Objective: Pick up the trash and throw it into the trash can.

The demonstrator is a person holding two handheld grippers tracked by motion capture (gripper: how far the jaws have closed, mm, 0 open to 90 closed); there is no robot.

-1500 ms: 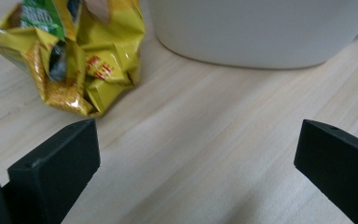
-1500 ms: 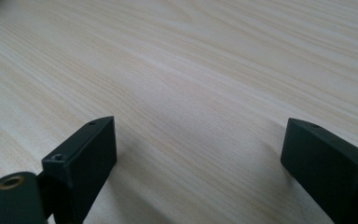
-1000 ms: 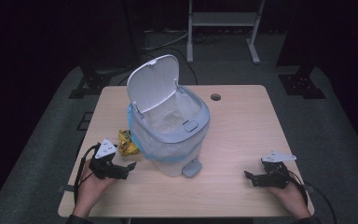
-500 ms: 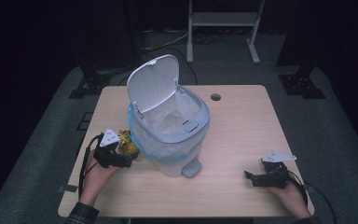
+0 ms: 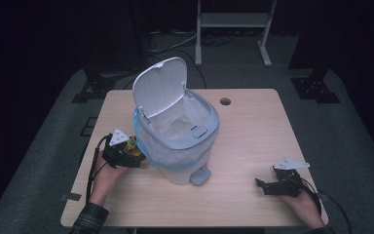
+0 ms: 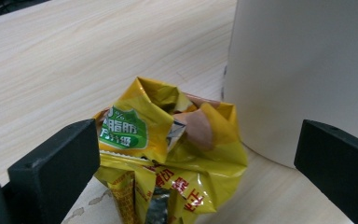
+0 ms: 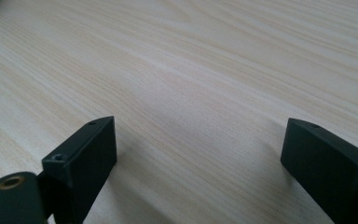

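We have the left gripper (image 6: 191, 158) spread wide around the wrapper (image 6: 168, 154) just beside the bin (image 5: 180, 136) near the table's (image 5: 253, 126) left edge, light, crinkly, probably slippery foil best pinched mid-crumple, right gripper (image 7: 196, 158) gaping, empty.

The crumpled yellow snack wrapper (image 6: 168, 154) bears a green badge with "%" and Chinese characters.

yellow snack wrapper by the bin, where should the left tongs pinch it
Pinch the crumpled wrapper across its bunched middle, coming in low along the table from the side away from the bin. The open left tongs already straddle it.
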